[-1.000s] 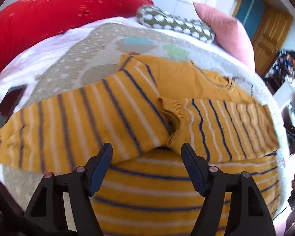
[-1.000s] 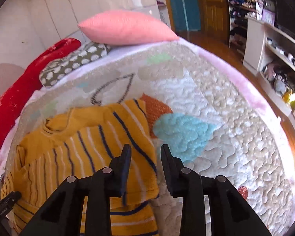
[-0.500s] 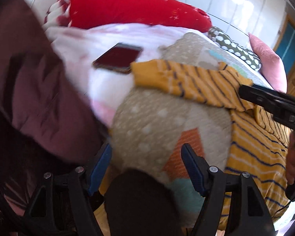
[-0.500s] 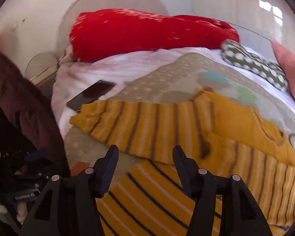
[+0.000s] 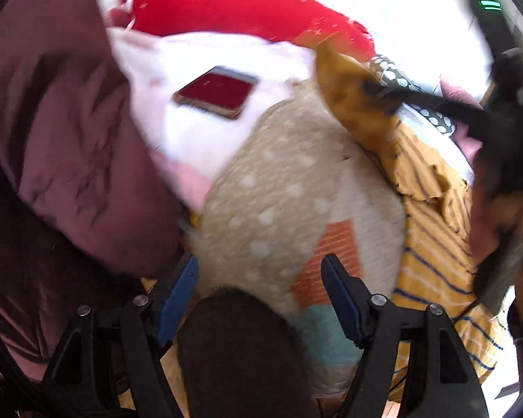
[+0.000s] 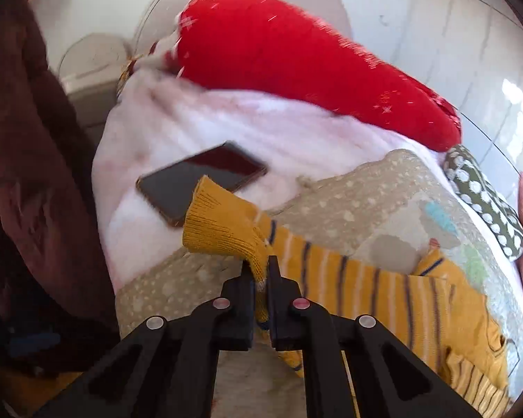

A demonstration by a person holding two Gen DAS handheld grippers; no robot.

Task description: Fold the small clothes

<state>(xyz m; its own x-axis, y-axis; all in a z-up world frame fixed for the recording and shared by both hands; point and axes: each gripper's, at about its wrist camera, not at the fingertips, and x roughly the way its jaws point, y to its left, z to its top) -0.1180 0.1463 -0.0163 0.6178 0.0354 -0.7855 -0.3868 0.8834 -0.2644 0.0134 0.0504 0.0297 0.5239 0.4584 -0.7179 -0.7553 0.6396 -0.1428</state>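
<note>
A small mustard-yellow sweater (image 6: 383, 285) with blue and white stripes lies on the quilted bedspread (image 6: 366, 195). My right gripper (image 6: 260, 273) is shut on the cuff of its left sleeve (image 6: 219, 226) and holds the sleeve lifted off the bed. In the left wrist view the sweater (image 5: 436, 244) is at the right, with the raised sleeve (image 5: 352, 87) pinched by the right gripper (image 5: 376, 90). My left gripper (image 5: 258, 296) is open and empty, low at the bed's near edge, away from the sweater.
A dark phone (image 6: 198, 181) lies on the white sheet just beyond the cuff; it also shows in the left wrist view (image 5: 216, 92). A red pillow (image 6: 296, 69), a spotted green pillow (image 6: 481, 198) and a pink one lie behind. A maroon garment (image 5: 52, 139) is at left.
My right gripper swung over to the left sleeve, closed on its cuff and lifted it. My left gripper pulled back off the sweater toward the bed's edge and stayed open.
</note>
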